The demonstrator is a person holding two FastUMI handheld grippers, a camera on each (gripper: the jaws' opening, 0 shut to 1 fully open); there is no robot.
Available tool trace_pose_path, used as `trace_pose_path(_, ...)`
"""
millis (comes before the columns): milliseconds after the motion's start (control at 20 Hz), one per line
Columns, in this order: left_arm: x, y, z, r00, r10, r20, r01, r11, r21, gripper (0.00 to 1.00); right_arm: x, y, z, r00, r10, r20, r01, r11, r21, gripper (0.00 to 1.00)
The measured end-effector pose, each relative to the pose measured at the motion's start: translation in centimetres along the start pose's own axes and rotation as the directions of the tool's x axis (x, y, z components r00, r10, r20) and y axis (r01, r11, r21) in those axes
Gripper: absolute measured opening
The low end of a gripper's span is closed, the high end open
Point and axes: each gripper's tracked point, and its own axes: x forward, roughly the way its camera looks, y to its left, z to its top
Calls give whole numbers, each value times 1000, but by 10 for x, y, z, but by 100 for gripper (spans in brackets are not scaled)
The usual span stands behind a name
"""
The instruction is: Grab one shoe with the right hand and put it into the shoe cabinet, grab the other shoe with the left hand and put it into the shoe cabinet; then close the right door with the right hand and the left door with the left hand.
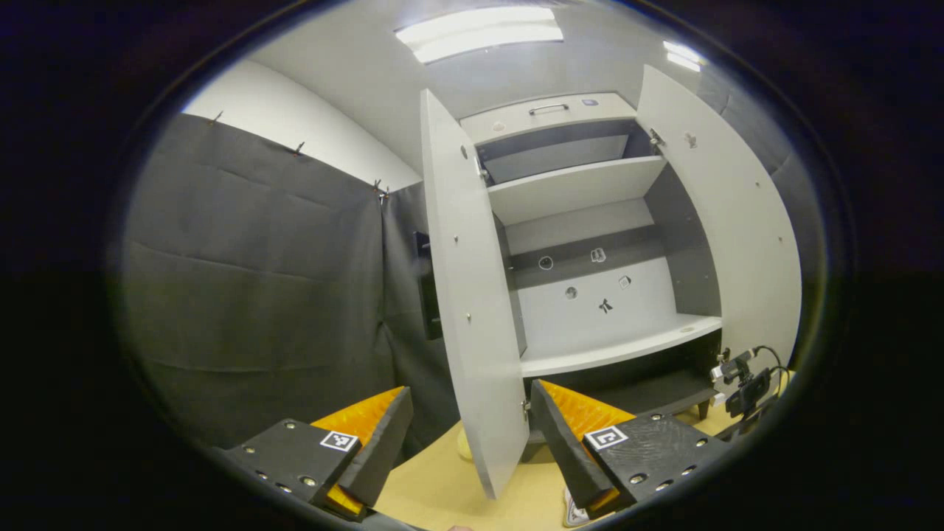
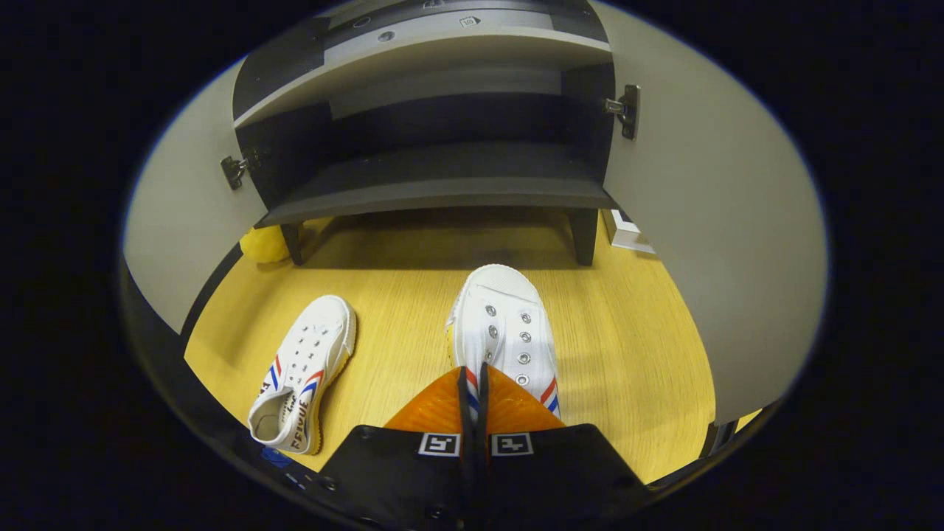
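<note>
Right gripper (image 2: 473, 391) pinched onto the tongue edge of one white canvas shoe (image 2: 503, 324) on the wooden floor (image 2: 634, 324) before the open shoe cabinet (image 2: 435, 188) — other shoe (image 2: 302, 369), side lettering unreadable, lies just left; left gripper (image 1: 472, 435) spread wide, empty.

Left gripper view sits low, tilts up into open cabinet (image 1: 590, 243), fairly near. Right gripper view looks steeply down, close over floor (image 2: 627, 332) before cabinet. Both share cabinet's bottom shelf (image 2: 435, 193).
</note>
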Motion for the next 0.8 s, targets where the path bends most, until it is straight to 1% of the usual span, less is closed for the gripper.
trace_pose_path(400, 2, -3, 6, 999, -32, 32, 32, 999, -8, 95, -47, 7, 59, 990, 49, 131, -55, 998, 44, 1)
trace_pose_path(650, 4, -5, 9, 998, -47, 50, 48, 999, -12, 95, -80, 18, 107, 969, 77, 236, -88, 995, 39, 1)
trace_pose_path(800, 4, -4, 13, 997, -50, 67, 50, 999, -9, 95, -102, 28, 135, 949, 103, 299, -117, 993, 30, 1)
